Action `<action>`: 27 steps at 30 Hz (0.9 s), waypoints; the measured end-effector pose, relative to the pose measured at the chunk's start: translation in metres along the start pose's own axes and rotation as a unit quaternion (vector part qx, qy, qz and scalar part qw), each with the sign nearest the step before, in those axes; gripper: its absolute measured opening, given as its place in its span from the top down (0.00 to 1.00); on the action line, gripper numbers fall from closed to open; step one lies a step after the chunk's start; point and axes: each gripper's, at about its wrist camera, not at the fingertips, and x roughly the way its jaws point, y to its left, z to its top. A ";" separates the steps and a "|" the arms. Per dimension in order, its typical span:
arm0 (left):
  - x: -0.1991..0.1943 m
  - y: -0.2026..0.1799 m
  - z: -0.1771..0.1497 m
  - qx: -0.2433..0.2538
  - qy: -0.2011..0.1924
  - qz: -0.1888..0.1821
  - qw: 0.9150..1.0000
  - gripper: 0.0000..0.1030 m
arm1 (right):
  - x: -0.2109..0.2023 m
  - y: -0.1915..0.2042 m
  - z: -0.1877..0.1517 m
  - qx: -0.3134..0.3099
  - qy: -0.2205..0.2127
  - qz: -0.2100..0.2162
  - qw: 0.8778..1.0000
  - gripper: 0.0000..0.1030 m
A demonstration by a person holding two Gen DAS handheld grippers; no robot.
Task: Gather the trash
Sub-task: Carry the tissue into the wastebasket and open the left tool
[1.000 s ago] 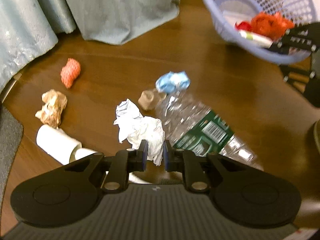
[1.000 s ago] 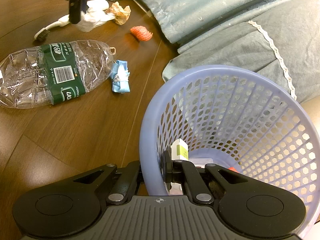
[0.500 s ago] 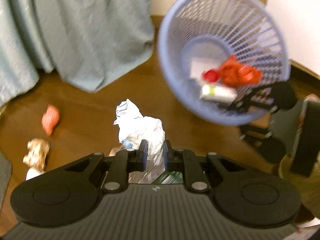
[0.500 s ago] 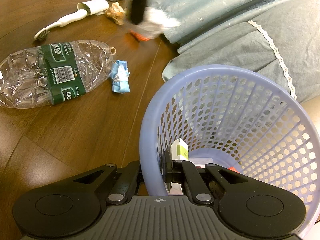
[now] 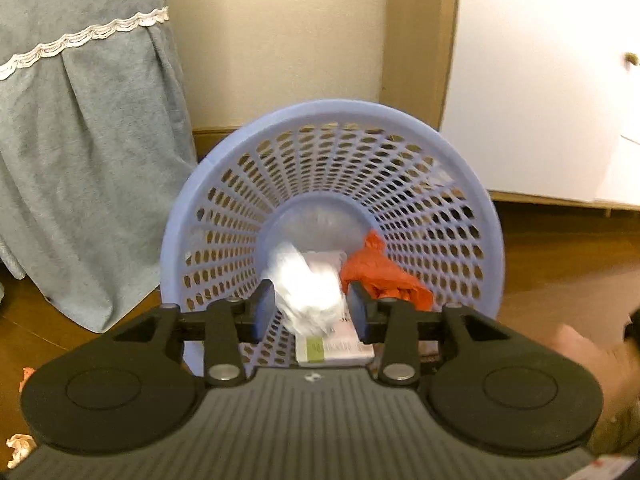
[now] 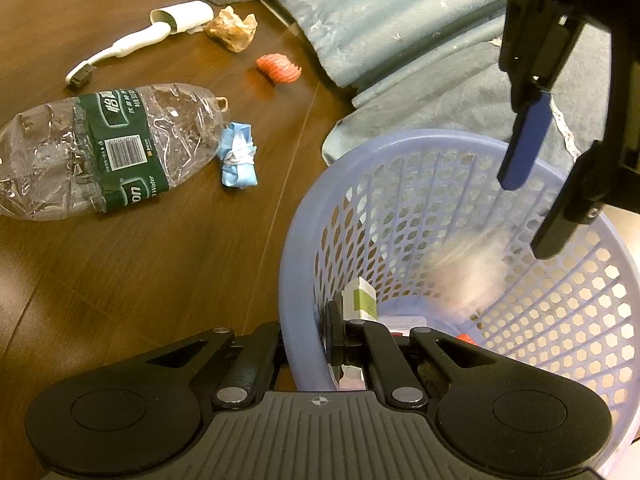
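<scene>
- The left tongs [image 5: 310, 306] have just been opening above the basket [image 5: 332, 120]; the white paper wad [image 5: 306, 290] is released, falling blurred between the parted jaws.
- The basket rim is clenched by the right tongs [image 6: 304, 338].
- The remaining bottle [image 6: 104, 148] is lying on the floor, left of the basket.

We see warm, yellowish indoor light, fairly dim. Glare streaks the dark brown wooden floor [image 6: 168, 264] beside the pale blue perforated plastic basket [image 6: 304, 248]. Inside that basket the crumpled white paper wad [image 5: 308, 292] is smeared by motion blur in both views. Fisheye distortion bends straight lines near the edges around the basket.
</scene>
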 end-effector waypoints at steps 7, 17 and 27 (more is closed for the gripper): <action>-0.028 0.028 -0.038 -0.030 0.030 0.044 0.998 0.66 | -0.001 -0.002 -0.001 0.006 -0.001 0.000 1.000 1.00; -0.085 0.078 -0.135 -0.102 0.107 0.149 0.978 0.66 | 0.000 -0.001 -0.001 0.002 0.001 0.000 1.000 1.00; -0.090 0.106 -0.207 -0.194 0.173 0.206 0.943 0.65 | 0.001 0.001 -0.001 -0.004 0.004 0.001 1.000 1.00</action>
